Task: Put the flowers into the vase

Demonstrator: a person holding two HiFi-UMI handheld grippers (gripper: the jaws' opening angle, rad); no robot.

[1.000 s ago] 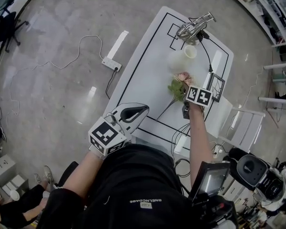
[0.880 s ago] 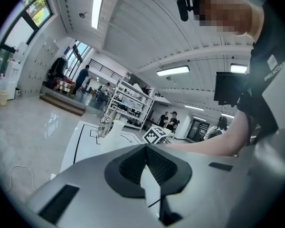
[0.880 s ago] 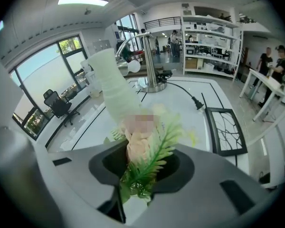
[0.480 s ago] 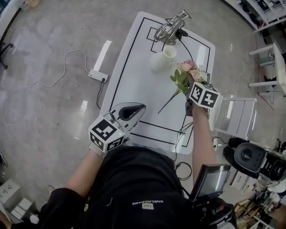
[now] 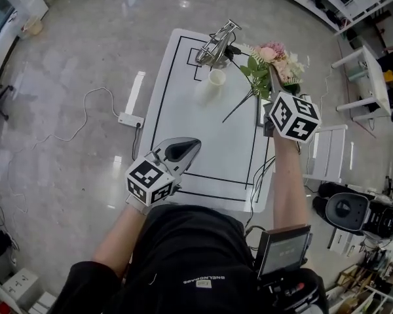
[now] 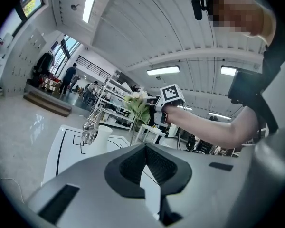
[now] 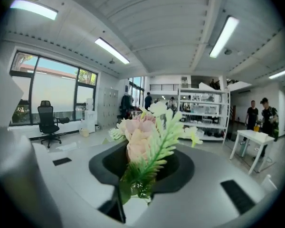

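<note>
Clock read on the head view, 12 pointing away from the person.

Grey polished floor (image 5: 65, 175) all round. On it, at 9 o'clock of the counter, a white power strip (image 5: 130, 119) with a trailing cable.

White counter (image 5: 203, 136) with black lines ruled on it runs from 6 to 12 in front of the person.

We note the left gripper (image 5: 178, 152) at the counter's 7 o'clock corner. In its own view the jaws stand closed, tip against tip, with nothing between them.

Right gripper (image 5: 270, 87) is held up at the counter's 2 o'clock side, on a bare forearm (image 5: 285, 182). Its jaws are clamped on the flowers (image 5: 273, 52) low on the stem. In the right gripper view the pink and cream blooms and a green fern frond stand straight up out of the jaws (image 7: 135, 194). On the head view the blooms lie toward 1 o'clock and the thin stem end slants down toward 7 o'clock, over the counter.

The flowers are clear of the vase and not in it.

Vase (image 5: 215, 79), small, white and upright, stands at the counter's 12 o'clock end, at 9 o'clock of the blooms.

Just beyond the vase at 12 o'clock is a silver metal piece (image 5: 216, 41), tilted; we cannot tell if the two touch.
</note>
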